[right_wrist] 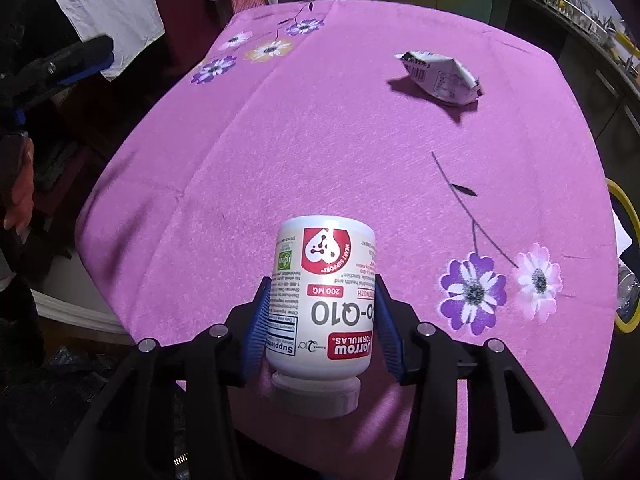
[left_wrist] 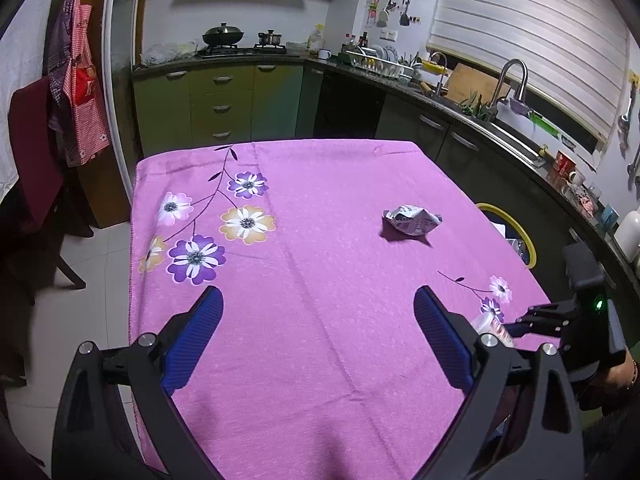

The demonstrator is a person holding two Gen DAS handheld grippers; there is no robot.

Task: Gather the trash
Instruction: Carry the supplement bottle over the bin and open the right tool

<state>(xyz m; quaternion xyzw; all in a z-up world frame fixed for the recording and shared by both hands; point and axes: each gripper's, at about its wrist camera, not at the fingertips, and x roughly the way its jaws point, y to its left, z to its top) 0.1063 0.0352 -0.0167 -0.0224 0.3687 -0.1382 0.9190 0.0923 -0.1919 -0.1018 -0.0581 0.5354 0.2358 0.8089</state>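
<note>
Home kitchen — stove, sink faucet, green cabinets.

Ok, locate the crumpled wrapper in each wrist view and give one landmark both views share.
Left wrist view: the crumpled wrapper lies right of centre on the tablecloth.
Right wrist view: the wrapper lies upper right, beyond the held white bottle.
Shared landmark: the yellow bin rim at the table's right edge.

Pink-magenta cloth tablecloth w/ purple, white, orange flower print. White plastic supplement bottle, red/grey label. Crumpled white-grey printed wrapper. Yellow-rimmed bin. Blue ribbed gripper pads.
</note>
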